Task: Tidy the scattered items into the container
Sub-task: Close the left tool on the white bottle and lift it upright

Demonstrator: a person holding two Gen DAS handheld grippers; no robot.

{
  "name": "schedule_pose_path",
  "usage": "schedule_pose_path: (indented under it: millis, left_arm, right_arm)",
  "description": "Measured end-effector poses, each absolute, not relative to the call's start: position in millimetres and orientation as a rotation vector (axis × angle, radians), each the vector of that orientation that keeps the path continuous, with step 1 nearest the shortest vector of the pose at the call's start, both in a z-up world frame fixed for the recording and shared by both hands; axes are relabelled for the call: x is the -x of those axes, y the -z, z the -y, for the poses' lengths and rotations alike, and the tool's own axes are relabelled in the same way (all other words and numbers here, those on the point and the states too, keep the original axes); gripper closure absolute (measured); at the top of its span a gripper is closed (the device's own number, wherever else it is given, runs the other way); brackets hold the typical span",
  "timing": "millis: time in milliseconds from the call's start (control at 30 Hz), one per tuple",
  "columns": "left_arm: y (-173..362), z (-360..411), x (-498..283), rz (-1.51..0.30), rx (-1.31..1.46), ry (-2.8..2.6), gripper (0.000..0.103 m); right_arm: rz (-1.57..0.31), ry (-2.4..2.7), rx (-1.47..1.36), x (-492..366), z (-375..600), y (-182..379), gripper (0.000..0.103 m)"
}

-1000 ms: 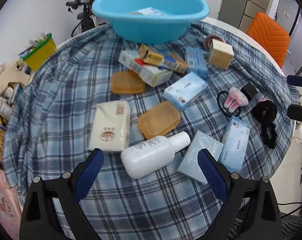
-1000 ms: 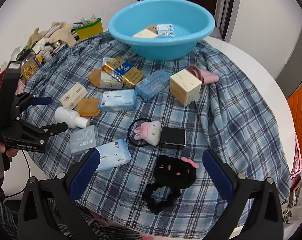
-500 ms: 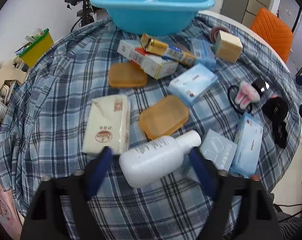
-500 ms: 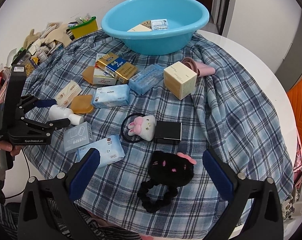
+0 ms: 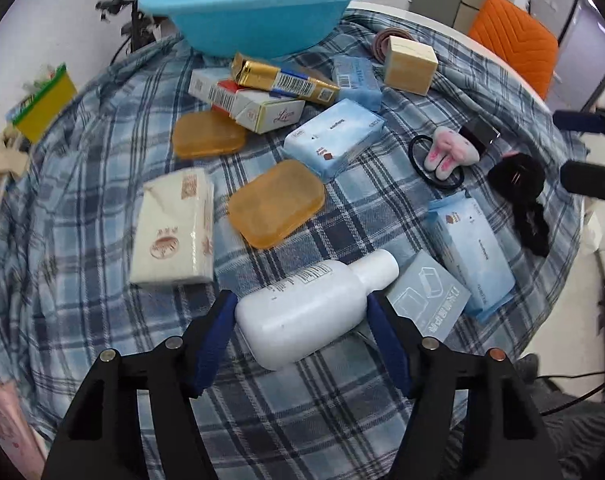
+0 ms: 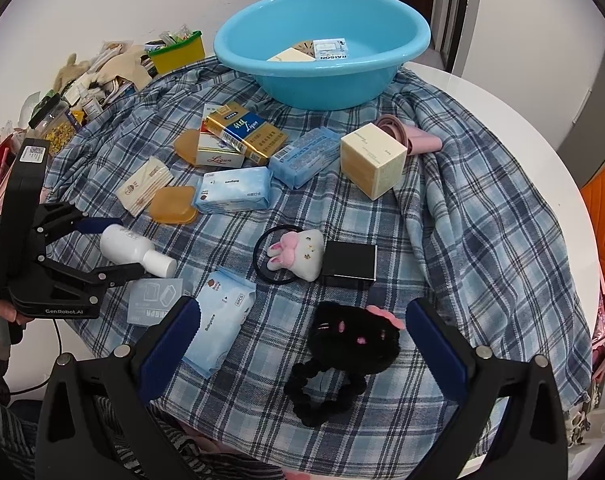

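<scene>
Bottle (image 5: 302,312), white plastic with a white cap and fine print too small to read, lies on its side on the plaid cloth (image 5: 102,120) at about 6 o'clock in the left wrist view, cap toward 2 o'clock. The left gripper (image 5: 300,312) has just been closing its jaws, and its blue pads now sit against the bottle's two flanks, base end toward the camera. Taking the body across its width, rather than the narrow cap, seems chosen to keep the round bottle from rolling out on the lift. In the right wrist view the same grip shows at 9 o'clock, the gripper's black body marked "GenRobot.AI".

The blue basin (image 5: 262,12) stands at 12 o'clock at the far side of the table, already holding a cream box and a pack lettered "RAISON" (image 6: 332,50); most items remain on the cloth, so the tidying looks barely begun.

The right gripper (image 6: 298,340) hovers with its jaws wide apart and nothing between the pads; the black plush hair tie (image 6: 350,340) lies on the cloth beneath them, likely the next thing for that hand.

Other readable writing: "Liqun" on the gold cigarette pack (image 6: 246,132) and on the white carton beneath it, "Babycare" and "6PCS" on the pale blue wipes pack (image 6: 218,320) at 7 o'clock in the right wrist view.
</scene>
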State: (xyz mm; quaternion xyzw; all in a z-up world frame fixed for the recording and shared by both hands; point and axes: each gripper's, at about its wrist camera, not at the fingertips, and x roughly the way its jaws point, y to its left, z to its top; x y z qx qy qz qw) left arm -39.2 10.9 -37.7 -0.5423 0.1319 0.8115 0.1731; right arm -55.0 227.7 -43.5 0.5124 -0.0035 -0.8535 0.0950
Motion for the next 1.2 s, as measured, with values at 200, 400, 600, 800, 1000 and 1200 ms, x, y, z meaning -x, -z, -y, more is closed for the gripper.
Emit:
schedule_pose_path:
  millis: [200, 400, 600, 800, 1000, 1200]
  left_arm:
    - [29, -7, 38, -0.282, 1.535, -2.281, 0.028]
    - [24, -14, 22, -0.271, 1.519, -2.265, 0.028]
    - [28, -15, 18, -0.237, 1.549, -2.204, 0.028]
    - [31, -29, 7, -0.286, 1.526, -2.142, 0.028]
    - [32, -26, 21, -0.247, 1.528, -2.181, 0.028]
    - [32, -19, 40, -0.210, 1.527, -2.216, 0.028]
  right_arm:
    - [0.021, 2.517, -1.525, 55, -228, 45, 0.001]
    - [0.029, 2.502, -1.526, 54, -227, 49, 0.001]
    - [0.038, 2.462, -1.532, 51, -222, 54, 0.001]
    - [0.033, 2.468, -1.540, 52, -223, 57, 0.001]
    - [0.016, 2.463, -1.534, 50, -220, 56, 0.001]
    - [0.025, 2.480, -1.534, 53, -223, 56, 0.001]
